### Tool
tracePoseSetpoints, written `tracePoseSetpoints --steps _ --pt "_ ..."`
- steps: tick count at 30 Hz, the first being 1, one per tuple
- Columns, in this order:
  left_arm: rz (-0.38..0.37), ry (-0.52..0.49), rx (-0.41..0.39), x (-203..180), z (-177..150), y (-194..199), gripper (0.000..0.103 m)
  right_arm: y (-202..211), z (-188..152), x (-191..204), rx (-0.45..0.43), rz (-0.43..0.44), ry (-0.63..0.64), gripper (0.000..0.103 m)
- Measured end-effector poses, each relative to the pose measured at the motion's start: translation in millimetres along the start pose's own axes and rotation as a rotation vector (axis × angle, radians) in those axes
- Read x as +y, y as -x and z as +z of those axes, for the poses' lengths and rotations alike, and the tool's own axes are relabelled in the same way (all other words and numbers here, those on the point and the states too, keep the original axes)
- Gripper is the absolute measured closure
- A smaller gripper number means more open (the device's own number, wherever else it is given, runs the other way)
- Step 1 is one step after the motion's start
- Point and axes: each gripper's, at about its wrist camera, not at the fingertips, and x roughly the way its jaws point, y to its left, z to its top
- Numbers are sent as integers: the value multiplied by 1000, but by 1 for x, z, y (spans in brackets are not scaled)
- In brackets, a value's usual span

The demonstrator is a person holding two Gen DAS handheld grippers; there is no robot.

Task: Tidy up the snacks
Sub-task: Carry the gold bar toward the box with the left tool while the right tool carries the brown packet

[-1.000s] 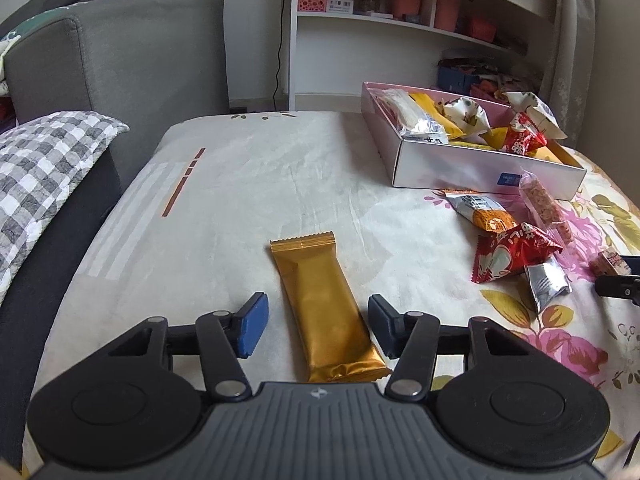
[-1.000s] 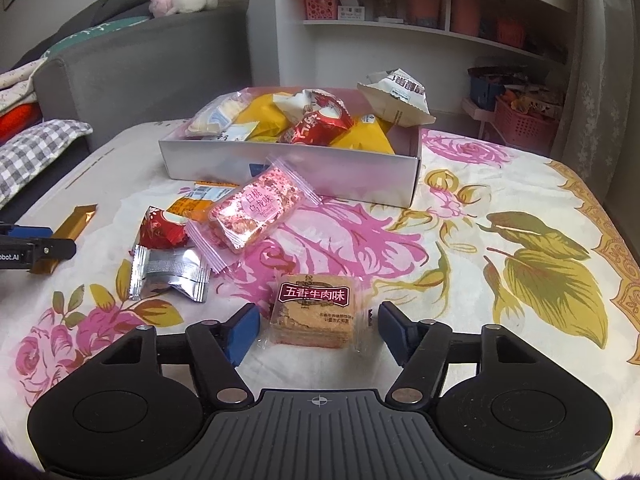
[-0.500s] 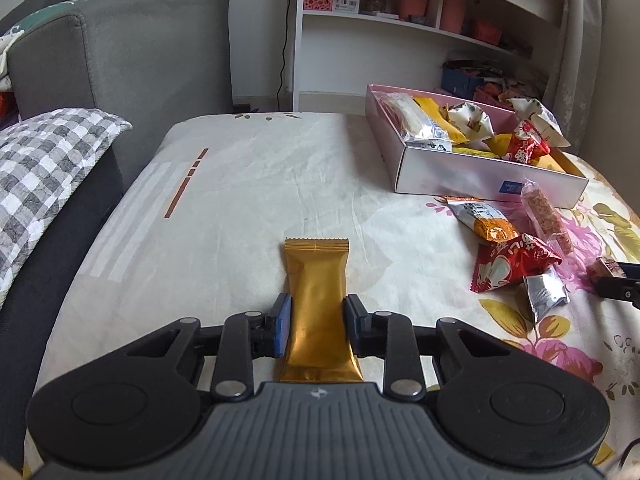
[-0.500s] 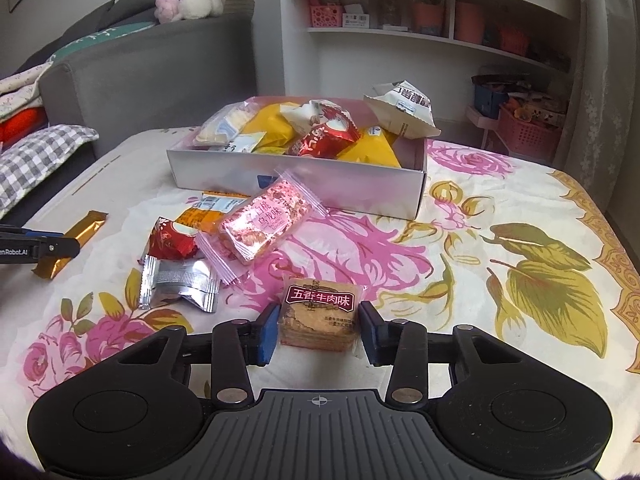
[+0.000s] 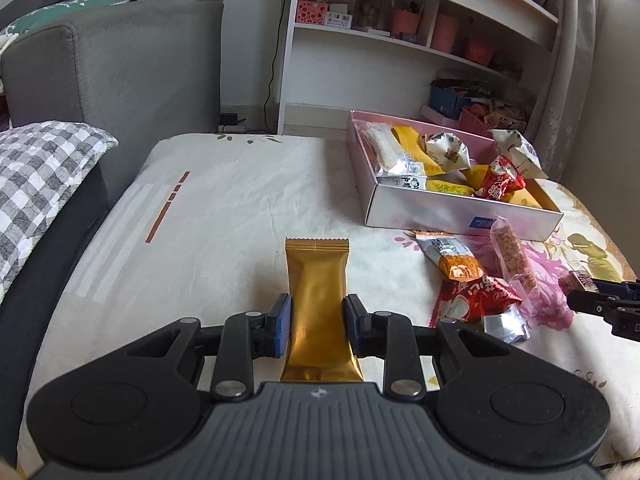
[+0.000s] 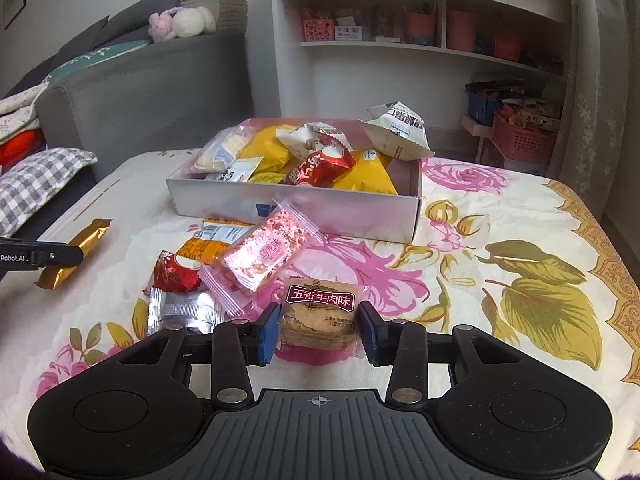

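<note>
The bed [image 6: 500, 216], covered in a floral sheet, is carrying everything. The pink snack box [image 6: 320, 210] is sitting toward the far edge, already holding a heap of packets, one white bag [image 6: 400, 132] leaning out over its far corner. A loose pile of snacks [image 6: 224, 264] is lying just in front of the box's near wall.

The left gripper [image 5: 316, 324] is pinching the gold bar [image 5: 316, 300] across its width near the near end, jaws closed in on the wrapper. The bar is lying on the plain part of the sheet, toward the left edge and well apart from the box, its long axis running straight away from the gripper, crimped end pointing toward the far edge.

The right gripper [image 6: 318, 328] is clamping the brown biscuit pack [image 6: 318, 316] by its two sides, near the front edge, just beside the pile; its label is facing up, and it is too square to give a long axis.

Risks, as I judge them: the gold bar is being held near one end, so the free end may be drooping or swinging on lifting. The slick wrapper could be slipping out. The full box is leaving little room, so a dropped packet may be sliding off the heap.
</note>
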Motion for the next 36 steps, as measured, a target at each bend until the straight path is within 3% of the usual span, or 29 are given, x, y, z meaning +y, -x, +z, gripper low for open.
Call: tracePoseSetpoints --steps 20,36 --pt "-121 36 -84 -61 48 -15 77 -7 74 -8 -120 34 -156 63" --pt "-141 87 -110 -85 72 -64 77 -60 109 -18 -107 63 -275 63"
